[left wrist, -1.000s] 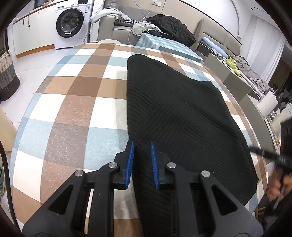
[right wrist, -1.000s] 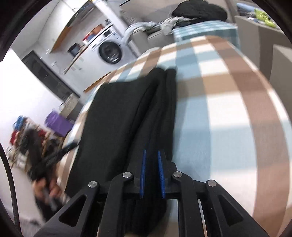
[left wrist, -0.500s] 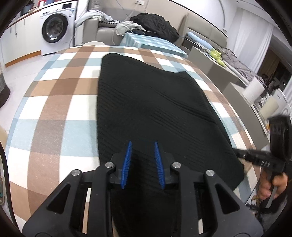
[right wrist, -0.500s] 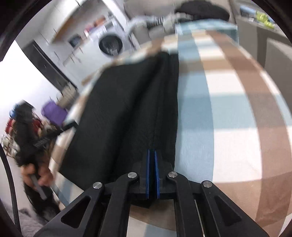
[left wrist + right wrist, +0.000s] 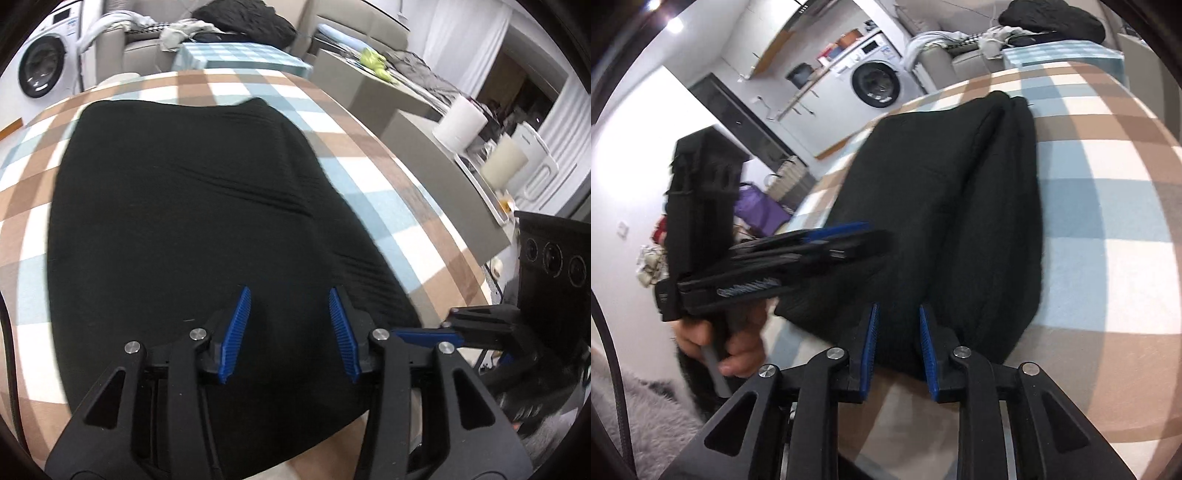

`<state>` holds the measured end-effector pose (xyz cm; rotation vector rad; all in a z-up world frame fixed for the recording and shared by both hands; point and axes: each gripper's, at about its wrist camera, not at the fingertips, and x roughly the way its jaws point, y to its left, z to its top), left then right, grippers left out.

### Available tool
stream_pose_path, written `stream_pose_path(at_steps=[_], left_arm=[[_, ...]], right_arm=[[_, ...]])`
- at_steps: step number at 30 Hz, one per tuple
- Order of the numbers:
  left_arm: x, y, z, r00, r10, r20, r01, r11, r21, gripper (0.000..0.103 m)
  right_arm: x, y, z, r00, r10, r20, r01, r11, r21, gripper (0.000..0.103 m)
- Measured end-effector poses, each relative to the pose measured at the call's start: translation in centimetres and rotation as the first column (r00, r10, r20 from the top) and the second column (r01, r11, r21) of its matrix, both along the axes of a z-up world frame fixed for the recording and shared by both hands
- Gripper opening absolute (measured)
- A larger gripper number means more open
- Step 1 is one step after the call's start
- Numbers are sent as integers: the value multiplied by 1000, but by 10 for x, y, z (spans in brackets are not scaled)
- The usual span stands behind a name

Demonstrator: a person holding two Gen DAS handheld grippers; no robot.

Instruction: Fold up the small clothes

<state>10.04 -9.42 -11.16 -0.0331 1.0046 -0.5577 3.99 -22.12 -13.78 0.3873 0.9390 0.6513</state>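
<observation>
A white washing machine (image 5: 875, 83) stands under a wooden counter against the far wall, with a beige sofa (image 5: 140, 51) heaped with clothes beside it. Grey cabinets (image 5: 417, 122) run along the right, white curtains (image 5: 461, 40) hang behind them, and a woven basket (image 5: 792, 177) sits on the pale floor.

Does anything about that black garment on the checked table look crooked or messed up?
Nothing is damaged or spilled. The black garment lies flat on the checked tablecloth, though its layers do not line up: along the right side in the right wrist view a lower layer shows as a strip beside the upper one.
</observation>
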Motion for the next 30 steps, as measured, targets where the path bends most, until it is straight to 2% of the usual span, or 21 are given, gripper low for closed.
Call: stream_pose_path(at_steps=[3, 5, 6, 8, 10, 11, 13, 15, 17, 18, 20, 21, 23, 24, 26, 30], left_arm=[[-4, -5, 1, 1000, 1, 20, -1, 1000, 21, 42], [-6, 4, 4, 999, 33, 41, -34, 999, 35, 42], [-5, 9, 6, 997, 49, 52, -51, 998, 36, 42], [-7, 28, 14, 992, 98, 73, -100, 995, 30, 42], [-9, 46, 20, 985, 145, 95, -150, 988, 40, 44], [-8, 53, 21, 983, 157, 100, -162, 986, 41, 45], [-8, 68, 18, 979, 185, 90, -189, 981, 40, 45], [-6, 77, 14, 975, 204, 88, -210, 976, 60, 45], [-6, 86, 9, 972, 221, 78, -227, 972, 67, 45], [-5, 91, 7, 971, 227, 70, -231, 971, 57, 45], [-5, 100, 4, 969, 241, 61, -244, 969, 45, 45], [-5, 104, 3, 967, 247, 60, -250, 967, 43, 45], [-5, 110, 0, 965, 257, 50, -258, 966, 31, 45], [-4, 112, -1, 965, 260, 43, -261, 965, 25, 45], [-2, 115, -3, 962, 270, 44, -271, 962, 24, 45], [-2, 122, -7, 958, 285, 33, -286, 958, 26, 45]], right_arm=[[9, 2, -8, 1000, -7, -4, 7, 998, -57, 27], [15, 4, -11, 1000, -22, -3, 22, 998, -55, 8], [14, 6, -8, 1000, -17, 10, 17, 998, -63, 7], [1, 4, 16, 989, -27, 146, 32, 999, -32, 6], [-11, 1, 31, 976, -29, 216, 39, 998, -43, 6], [-12, -3, 30, 976, -51, 212, 61, 997, -39, 6], [-7, -11, 13, 986, -94, 135, 107, 991, -86, 6], [3, -17, -13, 989, -144, 8, 144, 982, -118, 6], [7, -24, -17, 984, -169, -50, 167, 985, -49, 6], [9, -25, -15, 985, -159, -71, 155, 986, -53, 7], [16, -24, -7, 988, -140, -71, 135, 988, -72, 15], [19, -25, 0, 990, -136, -48, 132, 988, -75, 17], [31, -27, 12, 985, -172, 7, 172, 981, -91, 30], [42, -26, 17, 983, -179, 28, 181, 979, -92, 33], [69, -22, 22, 981, -192, 36, 195, 976, -101, 34], [121, -12, 13, 980, -200, -11, 198, 974, -108, 33]])
